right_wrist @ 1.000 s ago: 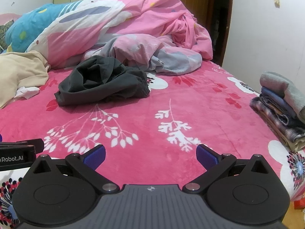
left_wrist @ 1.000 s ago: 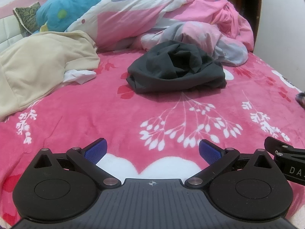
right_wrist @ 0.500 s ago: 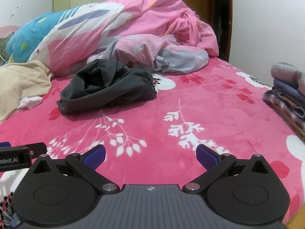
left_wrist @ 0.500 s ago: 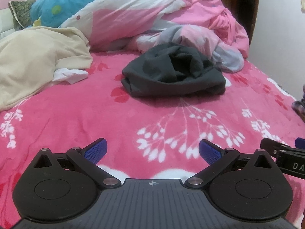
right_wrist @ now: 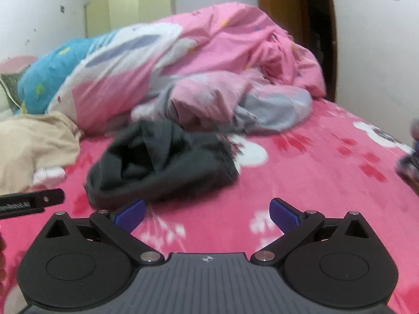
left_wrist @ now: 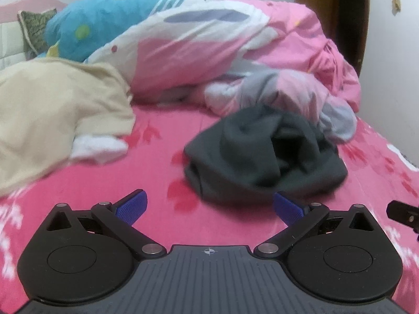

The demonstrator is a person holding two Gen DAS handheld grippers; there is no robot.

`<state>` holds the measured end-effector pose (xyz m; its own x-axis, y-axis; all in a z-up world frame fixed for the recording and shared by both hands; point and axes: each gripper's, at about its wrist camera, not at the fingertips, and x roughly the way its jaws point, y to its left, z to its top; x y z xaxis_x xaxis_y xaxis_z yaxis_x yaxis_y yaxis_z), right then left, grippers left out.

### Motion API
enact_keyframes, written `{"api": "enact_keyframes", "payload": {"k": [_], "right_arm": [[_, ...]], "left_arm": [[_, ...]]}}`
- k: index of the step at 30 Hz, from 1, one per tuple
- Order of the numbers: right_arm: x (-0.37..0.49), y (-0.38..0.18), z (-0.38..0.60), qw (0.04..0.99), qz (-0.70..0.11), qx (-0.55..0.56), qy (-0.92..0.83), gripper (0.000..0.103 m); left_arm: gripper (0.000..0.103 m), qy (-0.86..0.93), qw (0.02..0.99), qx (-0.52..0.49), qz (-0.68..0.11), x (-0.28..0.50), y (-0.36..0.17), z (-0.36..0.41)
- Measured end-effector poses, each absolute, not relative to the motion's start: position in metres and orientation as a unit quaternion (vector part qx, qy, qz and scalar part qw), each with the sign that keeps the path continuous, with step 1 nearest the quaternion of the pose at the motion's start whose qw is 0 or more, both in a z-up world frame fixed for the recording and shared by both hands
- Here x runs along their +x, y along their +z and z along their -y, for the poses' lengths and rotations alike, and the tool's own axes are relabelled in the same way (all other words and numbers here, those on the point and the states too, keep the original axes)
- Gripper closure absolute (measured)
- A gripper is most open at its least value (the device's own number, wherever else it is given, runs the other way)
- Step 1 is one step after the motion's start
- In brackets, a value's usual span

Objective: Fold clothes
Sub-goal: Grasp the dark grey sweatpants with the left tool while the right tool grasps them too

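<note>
Both grippers nearer dark garment (left_wrist: 264, 157), open.

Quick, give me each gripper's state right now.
Left gripper: open, holding nothing, short of the dark garment.
Right gripper: open, holding nothing.

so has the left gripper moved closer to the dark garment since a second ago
Yes. The left gripper has advanced toward the dark garment; its right pad now overlaps the garment's near edge, with less pink blanket between them.
</note>
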<state>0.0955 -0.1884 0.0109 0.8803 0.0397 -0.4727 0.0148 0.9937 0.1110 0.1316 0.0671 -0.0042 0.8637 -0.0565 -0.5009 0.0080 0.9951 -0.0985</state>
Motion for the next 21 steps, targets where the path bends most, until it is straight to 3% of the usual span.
{"api": "enact_keyframes", "payload": {"k": [13, 18, 19, 21], "right_arm": [[0.244, 0.019, 0.172, 0.970, -0.221, 0.059, 0.088, 0.002], [0.288, -0.010, 0.166, 0.952, -0.288, 0.055, 0.086, 0.040], [0.292, -0.015, 0.166, 0.948, -0.301, 0.057, 0.086, 0.045], [0.291, -0.020, 0.170, 0.942, -0.312, 0.077, 0.096, 0.073]], "left_arm": [[0.000, -0.027, 0.958, -0.060, -0.281, 0.234, -0.019, -0.061], [0.010, -0.036, 0.949, -0.058, -0.306, 0.253, -0.030, -0.056], [0.021, -0.040, 0.947, -0.058, -0.313, 0.255, -0.032, -0.055], [0.043, -0.055, 0.940, -0.060, -0.330, 0.258, -0.035, -0.052]]}}
